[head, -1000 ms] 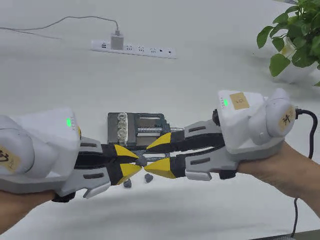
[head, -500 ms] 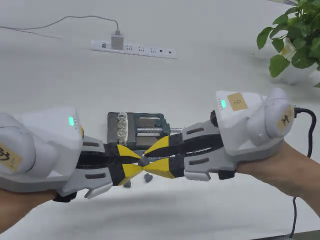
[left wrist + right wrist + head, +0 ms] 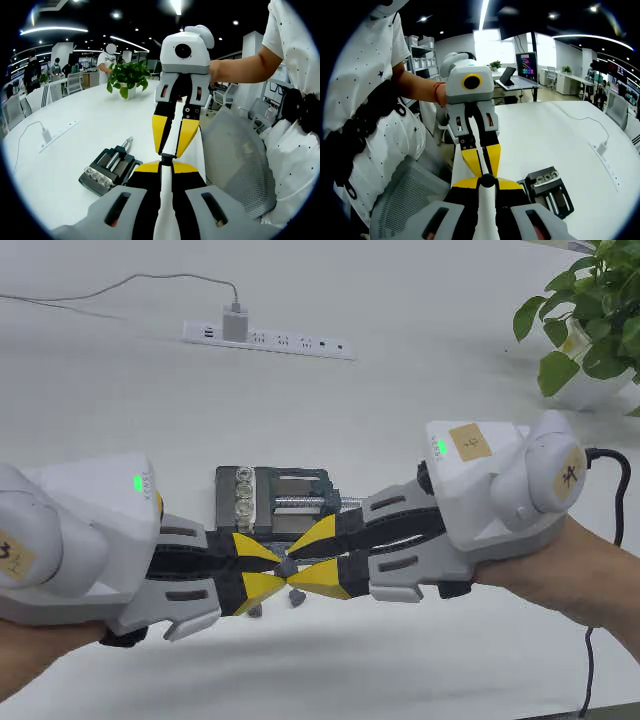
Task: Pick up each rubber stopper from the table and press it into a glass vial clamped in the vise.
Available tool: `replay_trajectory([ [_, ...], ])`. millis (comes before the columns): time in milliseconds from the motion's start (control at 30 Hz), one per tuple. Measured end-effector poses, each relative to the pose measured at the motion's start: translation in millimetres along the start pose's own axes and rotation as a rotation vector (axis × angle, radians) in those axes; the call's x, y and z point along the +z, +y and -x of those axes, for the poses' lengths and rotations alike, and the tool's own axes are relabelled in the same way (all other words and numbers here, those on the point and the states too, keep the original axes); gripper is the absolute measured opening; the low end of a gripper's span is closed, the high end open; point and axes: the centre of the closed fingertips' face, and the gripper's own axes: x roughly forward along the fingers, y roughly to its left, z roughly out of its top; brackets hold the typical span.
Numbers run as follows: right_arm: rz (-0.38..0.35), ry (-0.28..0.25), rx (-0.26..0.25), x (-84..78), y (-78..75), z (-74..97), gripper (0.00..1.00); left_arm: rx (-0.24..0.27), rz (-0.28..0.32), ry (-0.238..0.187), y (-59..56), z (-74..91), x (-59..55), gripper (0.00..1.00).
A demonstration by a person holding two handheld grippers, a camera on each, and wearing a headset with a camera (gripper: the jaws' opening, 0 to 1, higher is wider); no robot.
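Left gripper (image 3: 277, 565) and right gripper (image 3: 299, 564) meet tip to tip: white hard-plastic shells, black arms, yellow wedge-shaped pads. Both sets of jaws are drawn in and pinch one small dark rubber stopper (image 3: 288, 565) from opposite sides, held off the bench (image 3: 400, 400). In the right gripper view the stopper reads as a round dark knob between the yellow pads. Two more loose stoppers (image 3: 297, 595), grey stubby plugs, lie on the matte white bench at 6 o'clock of the tips. The vise (image 3: 300, 485), dark metal with a threaded screw, sits at 12 o'clock and clamps a row of clear glass vials (image 3: 243, 495). Tan paper stickers on both shells carry handwritten marks I can't read.
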Motion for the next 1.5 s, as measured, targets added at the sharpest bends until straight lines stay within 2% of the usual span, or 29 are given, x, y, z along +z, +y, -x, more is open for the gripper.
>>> replay_trajectory([
  [533, -0.004, 0.015, -0.006, -2.9, -0.7, -2.3, 0.06, -0.009, -0.013, 0.025, 0.0, -1.5, -3.8, 0.03],
  [900, -0.023, 0.023, -0.001, -3.8, -3.3, -5.3, 0.06, 0.000, -0.033, 0.008, 2.5, -0.6, -8.0, 0.04],
  [1067, -0.025, 0.020, -0.001, -0.8, -6.1, -5.8, 0.06, 0.010, -0.026, 0.003, 4.2, 1.2, -11.2, 0.08],
  [1233, -0.038, 0.001, -0.020, 7.6, -16.9, -0.9, 0.06, 0.049, -0.005, -0.007, 13.5, 8.7, -15.5, 0.15],
  [1500, -0.044, -0.001, -0.085, 16.2, -43.1, 3.6, 0.06, 0.141, 0.015, -0.016, 36.8, 26.2, -27.6, 0.28],
])
